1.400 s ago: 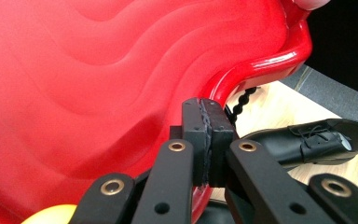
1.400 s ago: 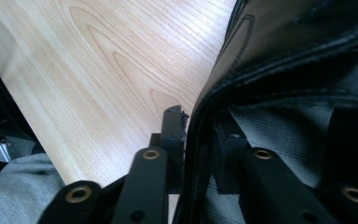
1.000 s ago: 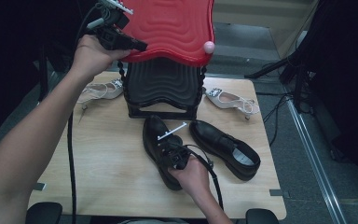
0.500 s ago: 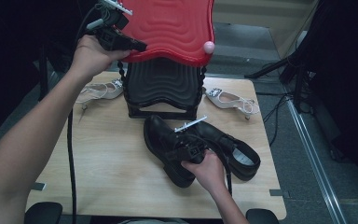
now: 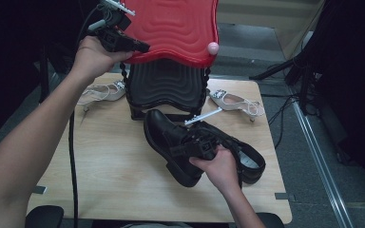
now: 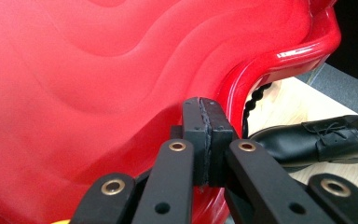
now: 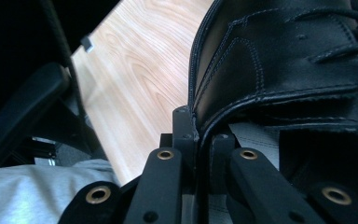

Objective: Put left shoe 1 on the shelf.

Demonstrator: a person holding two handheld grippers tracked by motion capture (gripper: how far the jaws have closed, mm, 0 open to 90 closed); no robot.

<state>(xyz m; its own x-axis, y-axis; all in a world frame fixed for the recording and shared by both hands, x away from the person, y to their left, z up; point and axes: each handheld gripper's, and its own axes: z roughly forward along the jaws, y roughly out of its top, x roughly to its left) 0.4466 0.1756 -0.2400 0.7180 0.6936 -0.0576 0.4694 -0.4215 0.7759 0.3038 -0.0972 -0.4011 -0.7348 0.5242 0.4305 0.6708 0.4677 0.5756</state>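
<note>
A wavy red lid (image 5: 171, 28) (image 6: 98, 93) is held up above a black ribbed box (image 5: 166, 88) at the back of the table. My left gripper (image 5: 140, 47) (image 6: 205, 135) is shut on the lid's left edge. My right gripper (image 5: 178, 151) (image 7: 198, 135) is shut on the collar of a black lace-up shoe (image 5: 164, 133) (image 7: 279, 60), which sits tilted just in front of the box. The second black shoe (image 5: 249, 161) lies on the table to its right, partly behind my right hand. The left gripper view shows a black shoe (image 6: 317, 140) beyond the lid's rim.
One white heeled sandal (image 5: 100, 92) lies left of the box, another (image 5: 235, 102) to its right. A pink knob (image 5: 212, 47) sits on the lid's edge. The wooden table (image 5: 109, 171) (image 7: 140, 70) is bare at front left. Cables and a metal rail run along the floor at right.
My right gripper has shifted right with the black shoe and tilted it, bringing it beside the second shoe. The left gripper holds the red lid in the same raised place.
</note>
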